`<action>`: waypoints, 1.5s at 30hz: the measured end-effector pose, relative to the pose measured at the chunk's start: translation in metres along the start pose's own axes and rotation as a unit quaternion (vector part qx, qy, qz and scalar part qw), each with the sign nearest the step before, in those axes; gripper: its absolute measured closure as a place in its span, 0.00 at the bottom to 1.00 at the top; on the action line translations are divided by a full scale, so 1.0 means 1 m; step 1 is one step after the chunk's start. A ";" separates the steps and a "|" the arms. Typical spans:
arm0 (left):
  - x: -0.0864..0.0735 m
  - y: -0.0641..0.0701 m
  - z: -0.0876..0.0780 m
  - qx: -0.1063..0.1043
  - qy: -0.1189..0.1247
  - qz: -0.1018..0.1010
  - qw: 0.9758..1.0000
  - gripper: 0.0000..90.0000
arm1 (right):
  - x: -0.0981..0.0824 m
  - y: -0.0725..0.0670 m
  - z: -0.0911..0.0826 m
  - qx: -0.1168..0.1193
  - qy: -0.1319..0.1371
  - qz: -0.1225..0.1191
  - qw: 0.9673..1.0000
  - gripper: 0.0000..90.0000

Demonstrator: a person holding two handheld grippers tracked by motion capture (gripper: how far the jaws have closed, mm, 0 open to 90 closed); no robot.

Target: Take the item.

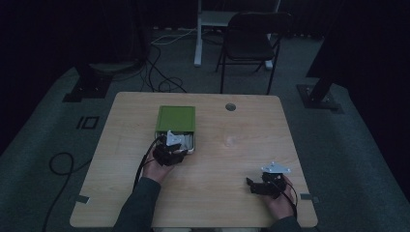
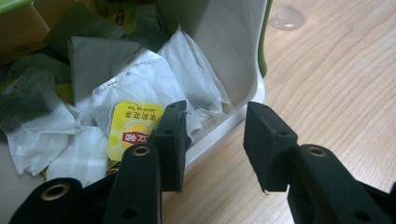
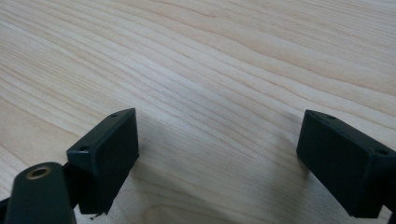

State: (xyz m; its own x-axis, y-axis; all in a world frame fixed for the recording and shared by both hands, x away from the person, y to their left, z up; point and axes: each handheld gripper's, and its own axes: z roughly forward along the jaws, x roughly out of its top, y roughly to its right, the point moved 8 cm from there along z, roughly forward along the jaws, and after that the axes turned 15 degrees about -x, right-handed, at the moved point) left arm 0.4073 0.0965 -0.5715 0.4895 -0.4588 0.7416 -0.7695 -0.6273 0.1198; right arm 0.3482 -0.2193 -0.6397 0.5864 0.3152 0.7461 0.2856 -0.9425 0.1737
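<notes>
At the near edge of the table (image 1: 208,193) the person's forearms come in, and the right hand-held gripper (image 1: 256,186) lies low over bare wood well inside the right border, its jaws spread wide with nothing between them; the right gripper view has plain wood grain all round, so that side has free room in every direction. Farther in and to the left, the left hand-held gripper (image 2: 215,140) sits at the near lip of the green box (image 1: 176,118). Its jaws stand part open and straddle the white tray rim (image 2: 219,133): one jaw is inside the tray against a tea bag (image 2: 140,93) with a yellow tag (image 2: 132,126), the other is outside over the table, and the pads press on nothing. Loose tea bags crowd the tray, leaving little slack inside the wall. Beyond the box the table runs clear to a round cable hole (image 1: 230,107) near the far edge, and past that edge a folding chair (image 1: 249,41) stands on the floor
</notes>
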 end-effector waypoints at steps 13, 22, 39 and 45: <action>-0.005 0.007 -0.004 -0.008 -0.002 0.003 1.000 0.67 | 0.000 0.000 0.000 0.000 0.000 0.000 1.000 0.14; -0.011 0.014 -0.009 -0.016 0.007 -0.007 1.000 0.68 | 0.000 0.000 0.000 0.000 0.000 -0.001 1.000 0.14; -0.019 0.030 -0.017 -0.028 0.012 -0.015 0.999 0.68 | 0.000 0.000 0.000 0.000 0.000 0.000 1.000 0.14; -0.002 0.020 -0.019 -0.007 0.021 -0.017 1.000 0.68 | 0.000 0.000 0.000 0.000 0.000 0.000 1.000 0.14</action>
State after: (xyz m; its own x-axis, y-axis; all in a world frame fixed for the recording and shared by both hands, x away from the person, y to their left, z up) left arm 0.3831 0.0969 -0.5582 0.4978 -0.4115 0.7634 -0.7591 -0.6324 0.1542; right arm 0.3483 -0.2193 -0.6397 0.5859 0.3160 0.7462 0.2863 -0.9422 0.1741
